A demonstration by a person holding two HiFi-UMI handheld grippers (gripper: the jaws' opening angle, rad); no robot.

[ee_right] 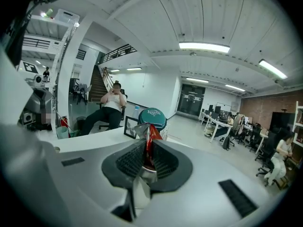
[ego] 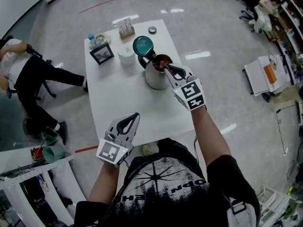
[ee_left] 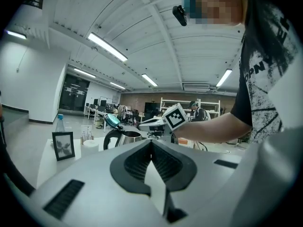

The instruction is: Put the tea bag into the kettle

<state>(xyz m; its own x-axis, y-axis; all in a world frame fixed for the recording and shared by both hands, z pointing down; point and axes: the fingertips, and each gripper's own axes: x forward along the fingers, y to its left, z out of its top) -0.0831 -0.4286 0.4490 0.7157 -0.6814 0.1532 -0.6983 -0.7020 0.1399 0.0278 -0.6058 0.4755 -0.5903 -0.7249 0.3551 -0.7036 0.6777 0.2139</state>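
Note:
A steel kettle (ego: 155, 74) with its teal lid (ego: 143, 45) flipped up stands on the white table (ego: 123, 103). My right gripper (ego: 166, 69) hangs over the kettle's open mouth, shut on a red tea bag (ego: 162, 64). In the right gripper view the red tea bag (ee_right: 148, 145) is pinched between the jaws, with the teal lid (ee_right: 152, 117) just beyond. My left gripper (ego: 129, 123) rests at the table's near edge, shut with nothing in it. From the left gripper view the kettle (ee_left: 124, 137) shows at a distance, with the right gripper's marker cube (ee_left: 175, 117) above it.
At the table's far end stand a framed picture (ego: 102, 53), a water bottle (ego: 92, 40), a white cup (ego: 126, 55), a card holder (ego: 126, 28) and a small round tin (ego: 152, 30). A person sits on a chair (ego: 28, 74) to the left.

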